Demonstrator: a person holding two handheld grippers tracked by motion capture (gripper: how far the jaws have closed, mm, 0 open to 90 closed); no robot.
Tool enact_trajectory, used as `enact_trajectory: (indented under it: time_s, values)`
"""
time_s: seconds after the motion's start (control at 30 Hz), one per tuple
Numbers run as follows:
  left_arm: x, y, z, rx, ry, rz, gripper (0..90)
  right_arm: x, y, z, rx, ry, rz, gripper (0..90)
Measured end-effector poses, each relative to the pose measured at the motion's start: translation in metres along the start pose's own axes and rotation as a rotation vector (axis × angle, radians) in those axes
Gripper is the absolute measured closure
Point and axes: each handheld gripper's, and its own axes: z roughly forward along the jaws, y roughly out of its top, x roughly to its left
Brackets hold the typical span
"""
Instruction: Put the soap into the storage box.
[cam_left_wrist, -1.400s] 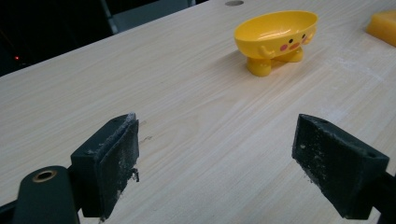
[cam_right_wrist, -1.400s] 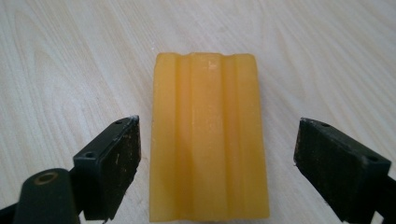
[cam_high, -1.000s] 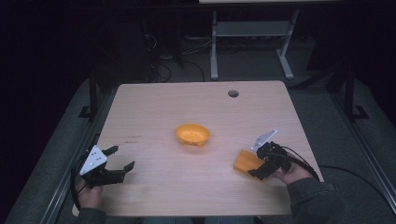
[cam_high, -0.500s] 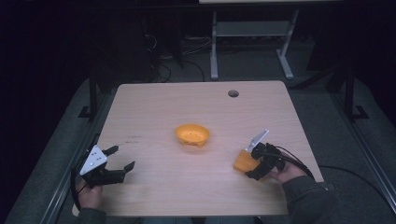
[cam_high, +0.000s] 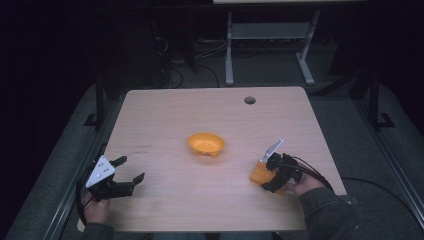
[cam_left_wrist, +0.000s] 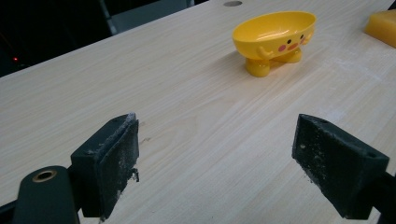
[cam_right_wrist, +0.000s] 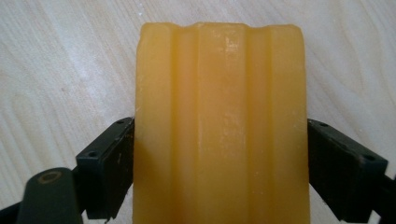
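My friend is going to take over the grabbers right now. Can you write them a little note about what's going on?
Right gripper: shut on the orange soap bar, jaws pressing both long sides, near the table's right front edge.
Left gripper: open, holding nothing, over the table's left front part.
Yellow dish: stands mid-table with nothing in it.
Done: soap gripped.
Left, probably: carry the soap to the dish, set it in, let go.

The worktop (cam_high: 215, 135) is evenly lit from above while the room around it is dark; both close views are sharp, with soft shadows.
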Motion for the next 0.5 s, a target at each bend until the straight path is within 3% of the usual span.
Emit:
enact_trajectory:
  time_s: [0.5]
  values:
    - [-0.0003, 0.0001, 0.0002, -0.006, 0.001, -0.006, 13.9, 0.0004, 0.0035, 0.0038, 0.019, -0.004, -0.020, 19.8]
